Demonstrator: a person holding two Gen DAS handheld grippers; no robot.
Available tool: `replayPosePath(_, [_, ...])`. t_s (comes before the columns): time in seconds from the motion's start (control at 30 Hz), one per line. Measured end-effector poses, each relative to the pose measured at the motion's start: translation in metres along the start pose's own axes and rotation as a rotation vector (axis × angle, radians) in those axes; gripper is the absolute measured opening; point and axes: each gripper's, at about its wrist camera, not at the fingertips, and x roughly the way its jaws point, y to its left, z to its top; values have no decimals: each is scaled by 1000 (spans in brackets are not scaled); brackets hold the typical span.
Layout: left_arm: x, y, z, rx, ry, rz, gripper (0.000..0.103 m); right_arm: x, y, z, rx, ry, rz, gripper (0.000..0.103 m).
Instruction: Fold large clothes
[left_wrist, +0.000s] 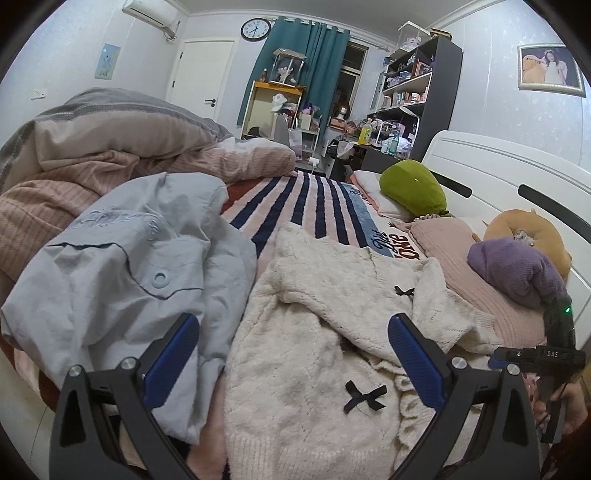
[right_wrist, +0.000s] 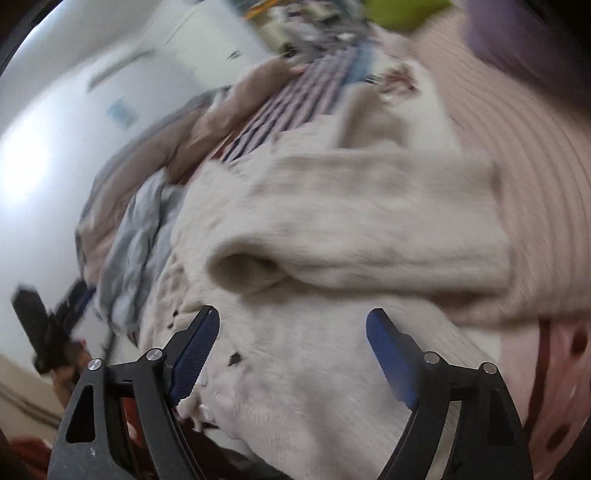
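A cream knitted cardigan (left_wrist: 317, 332) with small black bows lies spread on the bed, one sleeve folded across its body (right_wrist: 369, 206). My left gripper (left_wrist: 293, 328) hovers just above its lower half, jaws wide apart, nothing between the blue pads. The right wrist view is blurred by motion. In it my right gripper (right_wrist: 291, 325) stands open over the same cardigan, below the folded sleeve, pads clear of the knit. The right gripper's body shows at the right edge of the left wrist view (left_wrist: 546, 354). A crumpled light blue garment (left_wrist: 122, 266) lies to the cardigan's left.
A striped blanket (left_wrist: 306, 206) covers the bed. A heaped pink and grey duvet (left_wrist: 110, 147) sits at left. Green (left_wrist: 413, 188), purple (left_wrist: 517, 269) and orange (left_wrist: 532, 229) cushions lie along the white headboard (left_wrist: 498, 166) at right. Shelves and a cluttered desk stand beyond the bed.
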Motion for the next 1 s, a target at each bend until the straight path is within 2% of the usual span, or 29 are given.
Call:
replayPosePath(0.1, [-1, -6, 1, 14, -1, -3, 101, -3, -23, 0, 117, -58, 102, 81])
replayPosePath(0.13, [-1, -7, 2, 21, -3, -1, 101, -2, -27, 2, 135, -82, 105, 81])
replayPosePath(0.2, [-3, -9, 3, 31, -8, 4, 101, 1, -31, 8, 160, -133, 44, 81])
replayPosePath(0.3, [-6, -7, 4, 34, -17, 15, 101, 2, -32, 17, 184, -197, 38, 80])
replayPosePath(0.33, [-5, -6, 4, 32, -16, 20, 101, 6, -30, 20, 183, -207, 15, 76])
replayPosePath(0.4, [-5, -3, 4, 25, -14, 25, 101, 10, -24, 26, 161, -215, -87, 31])
replayPosePath(0.43, [-5, -1, 4, 20, -12, 25, 101, 12, -20, 30, 144, -216, -138, 25])
replayPosePath(0.5, [-5, 2, 4, 14, -13, 27, 101, 12, -10, 36, 110, -242, -151, 7])
replayPosePath(0.6, [-6, 6, 4, 11, -16, 31, 101, 7, 18, 44, 12, -310, -167, 7])
replayPosePath(0.7, [-9, 12, 5, 3, -23, 35, 101, 5, 52, 50, -82, -342, -112, 6])
replayPosePath(0.83, [-14, 23, 4, -23, -37, 40, 101, 22, 109, 49, -261, -309, -87, 6])
replayPosePath(0.93, [-15, 31, 2, -41, -37, 51, 101, 45, 150, 38, -373, -256, 16, 6])
replayPosePath(1.0, [-17, 38, 0, -49, -36, 65, 101, 61, 175, 27, -450, -189, 89, 6])
